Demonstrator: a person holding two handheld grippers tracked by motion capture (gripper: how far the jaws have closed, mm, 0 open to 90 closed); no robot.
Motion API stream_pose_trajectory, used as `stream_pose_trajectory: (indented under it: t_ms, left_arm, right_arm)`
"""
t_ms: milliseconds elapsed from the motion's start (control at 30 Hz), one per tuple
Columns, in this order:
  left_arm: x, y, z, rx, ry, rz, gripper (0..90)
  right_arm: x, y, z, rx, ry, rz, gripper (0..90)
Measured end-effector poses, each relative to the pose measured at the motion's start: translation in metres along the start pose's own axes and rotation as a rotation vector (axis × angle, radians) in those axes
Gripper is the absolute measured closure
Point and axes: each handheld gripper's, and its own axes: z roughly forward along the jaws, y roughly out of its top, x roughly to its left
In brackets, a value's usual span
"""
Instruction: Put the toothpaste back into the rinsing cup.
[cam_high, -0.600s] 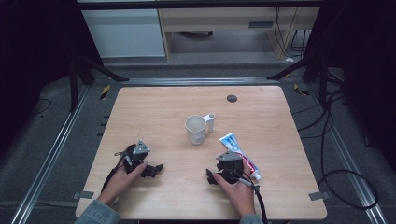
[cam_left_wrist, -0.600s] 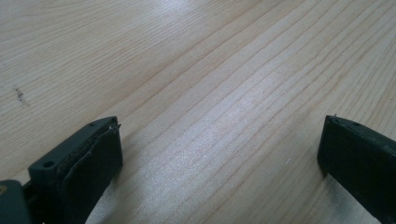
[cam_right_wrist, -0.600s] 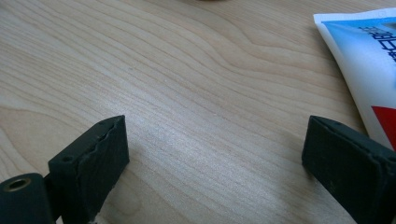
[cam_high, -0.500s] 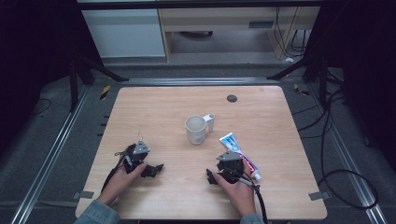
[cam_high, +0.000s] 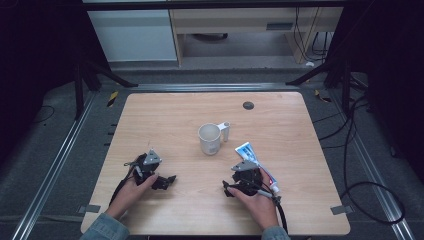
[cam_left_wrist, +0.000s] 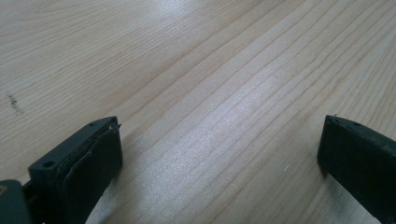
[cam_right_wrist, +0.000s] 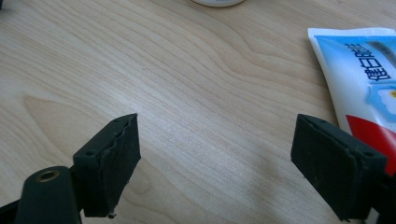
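A white mug (cam_high: 210, 139) stands upright near the middle of the wooden table (cam_high: 175, 115), its handle to the right. A blue, white and red toothpaste tube (cam_high: 247, 151) lies flat to the mug's right and nearer me. My right gripper (cam_high: 245, 172) rests on the table just beside the tube, open and holding nothing. In the right gripper view (cam_right_wrist: 215, 163) the tube (cam_right_wrist: 364, 79) lies past the right jaw and the mug's base (cam_right_wrist: 217, 2) is at the top edge. My left gripper (cam_high: 155, 172) sits at the front left, open (cam_left_wrist: 219, 163) over bare wood.
A small black round disc (cam_high: 248, 105) is set in the table near the far right. White cabinets (cam_high: 135, 35) and shelves stand beyond the far edge. Cables (cam_high: 365, 185) lie on the dark floor to the right of the table.
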Motion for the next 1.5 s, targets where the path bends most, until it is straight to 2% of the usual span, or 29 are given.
stream_pose_trajectory:
  t_ms: [200,433,633,700,767,800,833,1167,1200,1233,1400,1500]
  left_arm:
    - [0.000,0.000,0.000,0.000,0.000,0.000,0.0]
    - [0.000,0.000,0.000,0.000,0.000,0.000,0.0]
    - [0.000,0.000,0.000,0.000,0.000,0.000,0.0]
    - [0.000,0.000,0.000,0.000,0.000,0.000,0.0]
    - [0.000,0.000,0.000,0.000,0.000,0.000,0.0]
    - [0.000,0.000,0.000,0.000,0.000,0.000,0.0]
    - [0.000,0.000,0.000,0.000,0.000,0.000,0.0]
    - [0.000,0.002,0.002,-0.002,-0.005,0.003,0.0]
    - [0.000,0.002,0.002,-0.004,-0.006,0.001,0.0]
    - [0.000,0.002,0.002,-0.004,-0.006,0.001,0.0]
    - [0.000,0.002,0.003,-0.003,-0.007,0.005,0.0]
    - [0.000,0.002,0.003,-0.003,-0.007,0.006,0.0]
  right_arm:
    - [0.001,0.008,-0.012,0.027,-0.005,-0.045,20.3]
    - [-0.002,0.019,-0.028,0.051,-0.015,-0.068,24.1]
    - [-0.008,0.032,-0.042,0.106,-0.023,-0.112,27.7]
    - [-0.016,0.037,-0.047,0.141,-0.027,-0.118,30.0]
    - [-0.020,0.039,-0.049,0.149,-0.034,-0.119,30.7]
    - [-0.028,0.043,-0.052,0.171,-0.036,-0.109,31.7]
    - [-0.028,0.043,-0.052,0.171,-0.036,-0.109,31.7]
    - [-0.069,0.067,-0.061,0.277,-0.083,-0.056,37.6]
    - [-0.075,0.071,-0.059,0.299,-0.089,-0.055,40.1]
    - [-0.075,0.071,-0.059,0.299,-0.089,-0.055,40.1]
    - [-0.085,0.081,-0.045,0.381,-0.097,-0.050,42.6]
    - [-0.087,0.083,-0.039,0.398,-0.091,-0.058,43.6]
